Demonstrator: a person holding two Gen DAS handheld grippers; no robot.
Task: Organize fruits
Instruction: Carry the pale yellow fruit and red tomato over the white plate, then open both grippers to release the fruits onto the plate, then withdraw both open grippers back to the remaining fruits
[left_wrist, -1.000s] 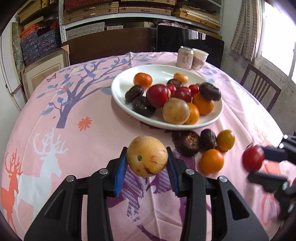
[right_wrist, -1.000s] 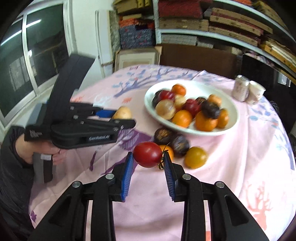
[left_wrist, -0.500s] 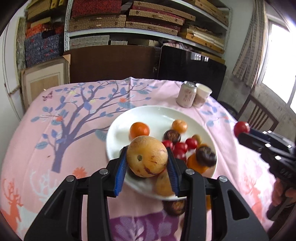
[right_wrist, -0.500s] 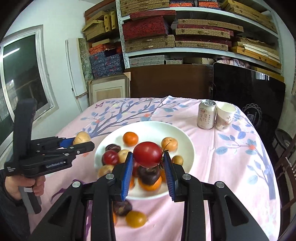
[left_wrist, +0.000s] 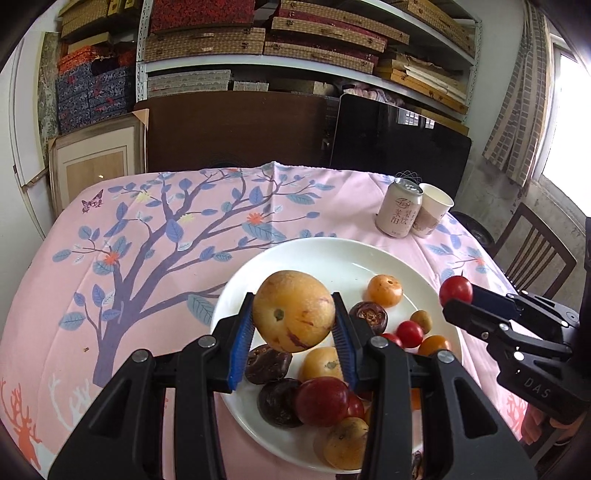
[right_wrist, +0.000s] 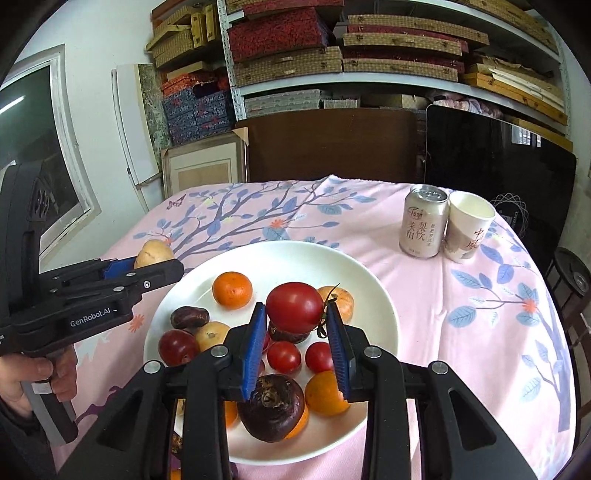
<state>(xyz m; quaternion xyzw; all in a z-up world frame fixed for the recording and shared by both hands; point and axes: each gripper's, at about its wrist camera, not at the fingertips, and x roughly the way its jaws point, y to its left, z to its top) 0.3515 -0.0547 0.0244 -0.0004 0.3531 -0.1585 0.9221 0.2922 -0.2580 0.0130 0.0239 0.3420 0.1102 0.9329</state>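
Blue pads of the left gripper (left_wrist: 293, 332) pinch a tan, speckled round fruit (left_wrist: 293, 311) above the white plate (left_wrist: 332, 254). The right gripper (right_wrist: 295, 339) pinches a red tomato (right_wrist: 294, 307) over the same plate, which holds oranges, tomatoes and dark brown fruits. Beyond the plate, on the pink tree-print worktop (right_wrist: 461, 295), a drink can (right_wrist: 423, 226) stands touching a paper cup (right_wrist: 467, 227). Shelves of boxes (right_wrist: 332, 48) fill the back wall.

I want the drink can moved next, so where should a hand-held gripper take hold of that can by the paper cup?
Grip the can around its upright cylindrical middle, coming from the plate side. The paper cup sits close against its other side, so place the fingers front and back.
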